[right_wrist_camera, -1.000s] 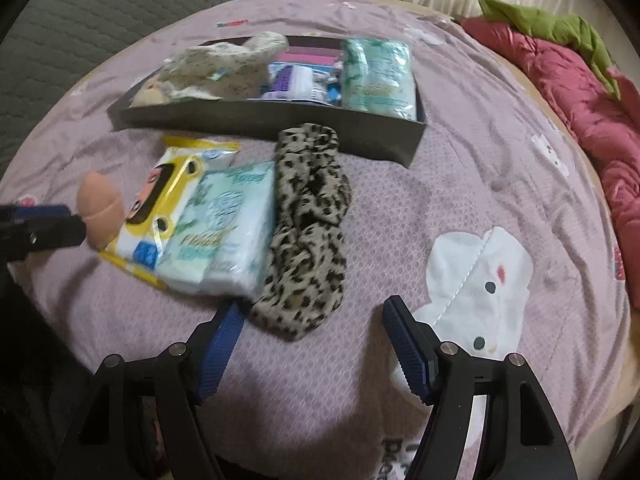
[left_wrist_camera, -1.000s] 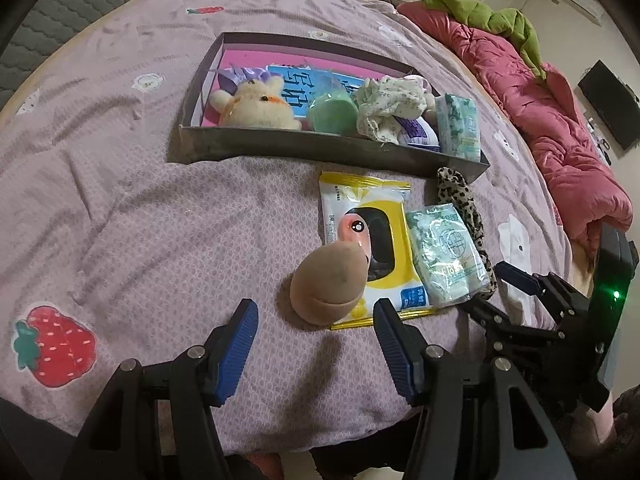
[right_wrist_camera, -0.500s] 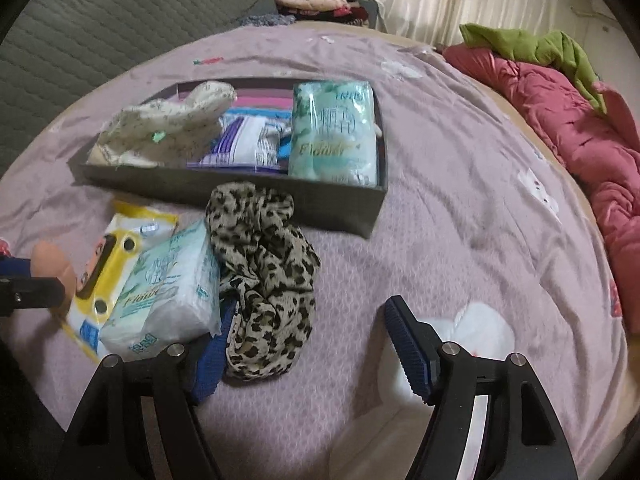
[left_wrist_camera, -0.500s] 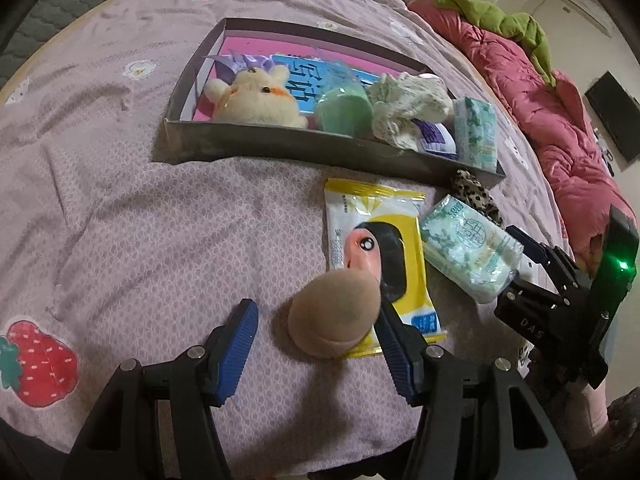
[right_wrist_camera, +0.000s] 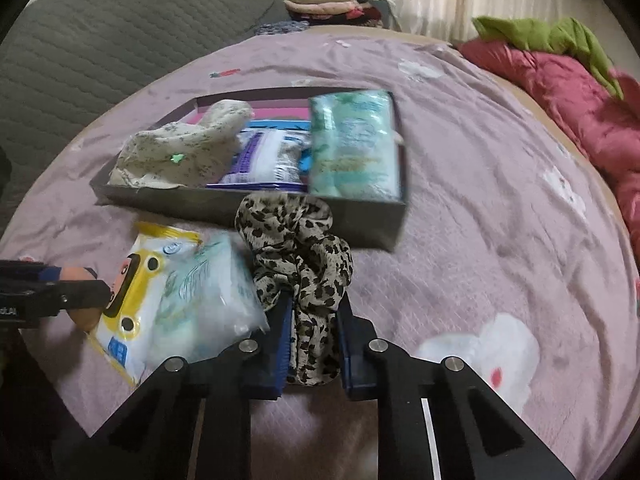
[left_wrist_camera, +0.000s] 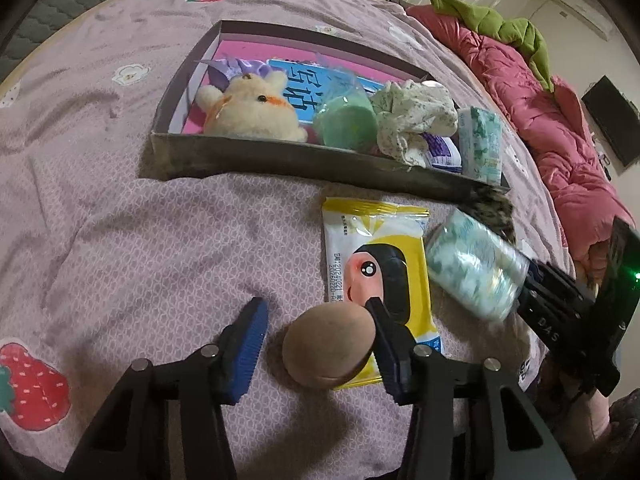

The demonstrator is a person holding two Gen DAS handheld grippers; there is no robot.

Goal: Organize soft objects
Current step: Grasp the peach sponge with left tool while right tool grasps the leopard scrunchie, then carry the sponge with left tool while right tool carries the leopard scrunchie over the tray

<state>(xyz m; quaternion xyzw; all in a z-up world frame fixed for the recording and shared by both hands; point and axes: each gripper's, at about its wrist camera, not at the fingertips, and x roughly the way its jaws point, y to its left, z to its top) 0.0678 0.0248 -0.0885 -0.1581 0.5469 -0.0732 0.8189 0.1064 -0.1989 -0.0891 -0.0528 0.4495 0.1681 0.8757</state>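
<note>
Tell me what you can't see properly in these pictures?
- Left wrist view: the leopard-print scrunchie is mostly hidden behind the blurred tissue pack.
- Right wrist view: the brown egg-shaped sponge is mostly covered by the left hand-held gripper.
- Both views: the box bottom is covered by toys and packs.

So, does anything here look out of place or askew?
Yes. The pale green tissue pack lies tilted, propped against the right hand-held gripper, whose jaws have just been closing on the leopard-print scrunchie. It looks dragged along by accident.

We see our left claw (left_wrist_camera: 316,336) closing around the brown sponge (left_wrist_camera: 329,347) on the bed (left_wrist_camera: 120,240); its right pad touches it.
</note>
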